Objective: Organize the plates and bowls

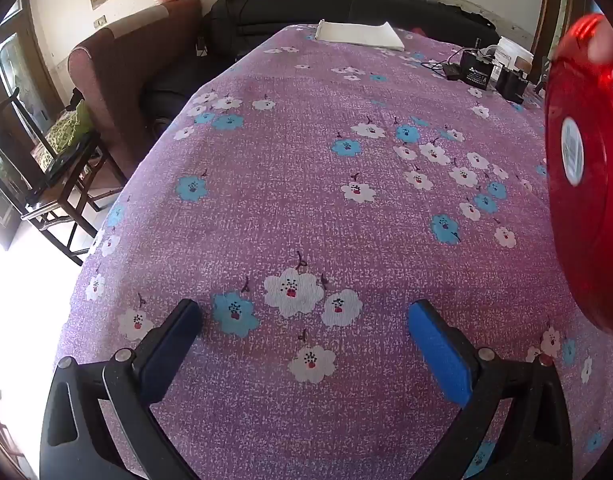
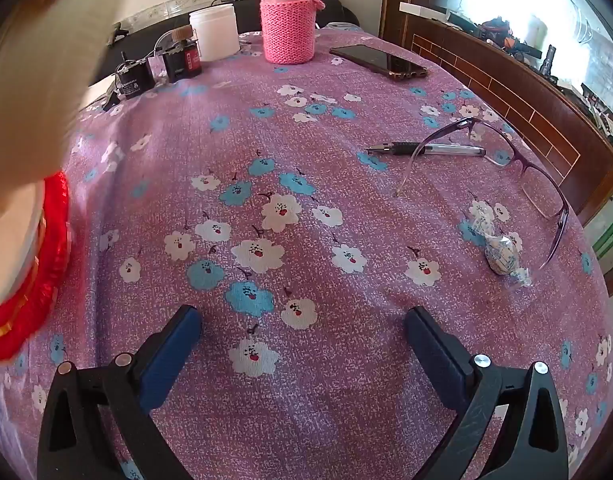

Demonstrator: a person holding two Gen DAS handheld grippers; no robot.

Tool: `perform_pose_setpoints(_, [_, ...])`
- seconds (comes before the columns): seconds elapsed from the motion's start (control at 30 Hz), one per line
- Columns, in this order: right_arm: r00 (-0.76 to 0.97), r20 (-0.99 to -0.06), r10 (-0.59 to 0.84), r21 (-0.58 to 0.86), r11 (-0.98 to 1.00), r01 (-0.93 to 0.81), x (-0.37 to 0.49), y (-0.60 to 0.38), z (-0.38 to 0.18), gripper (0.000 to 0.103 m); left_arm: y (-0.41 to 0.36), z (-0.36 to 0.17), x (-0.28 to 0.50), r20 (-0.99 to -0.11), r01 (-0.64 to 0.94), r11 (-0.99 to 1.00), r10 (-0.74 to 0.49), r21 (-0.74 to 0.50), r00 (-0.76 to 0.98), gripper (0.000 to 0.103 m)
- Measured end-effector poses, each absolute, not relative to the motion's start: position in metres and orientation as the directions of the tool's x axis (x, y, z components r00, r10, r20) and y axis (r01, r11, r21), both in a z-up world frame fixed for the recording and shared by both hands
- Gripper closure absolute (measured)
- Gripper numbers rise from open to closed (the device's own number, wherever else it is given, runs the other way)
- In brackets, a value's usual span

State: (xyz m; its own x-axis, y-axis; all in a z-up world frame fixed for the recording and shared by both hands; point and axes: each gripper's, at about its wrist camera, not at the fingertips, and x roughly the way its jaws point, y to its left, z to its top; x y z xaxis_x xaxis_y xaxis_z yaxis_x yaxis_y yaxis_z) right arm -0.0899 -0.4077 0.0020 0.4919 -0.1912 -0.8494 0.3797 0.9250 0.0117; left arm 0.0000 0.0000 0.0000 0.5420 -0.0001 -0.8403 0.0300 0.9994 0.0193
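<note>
A red plastic plate [image 1: 582,184] stands on edge in the air at the right of the left wrist view, its underside with a white sticker facing me; a hand's fingers hold its top rim. In the right wrist view a blurred cream-and-red dish [image 2: 22,184] fills the left edge, its red ruffled rim low on the left. My left gripper [image 1: 304,320] is open and empty above the purple flowered tablecloth [image 1: 290,208]. My right gripper [image 2: 302,326] is open and empty above the same cloth [image 2: 306,152].
Folded white cloth [image 1: 358,34] at the far table end. Black batteries and a charger [image 1: 478,74] far right. Right wrist view: pink knitted-sleeve flask [image 2: 287,20], white jar [image 2: 214,34], phone [image 2: 380,60], pen [image 2: 426,148], glasses [image 2: 518,160], wrapped candy [image 2: 500,252]. Chairs stand left of the table.
</note>
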Motion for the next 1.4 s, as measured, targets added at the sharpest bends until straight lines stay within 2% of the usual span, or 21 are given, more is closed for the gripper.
perform_pose_setpoints(1.4, [0.492, -0.849, -0.192, 0.011, 0.925, 0.380, -0.0892, -0.4084, 0.0021, 0.001, 0.0000, 0.0000, 0.0000, -0.841, 0.030, 0.999, 0.001, 0.020, 0.542, 0.000])
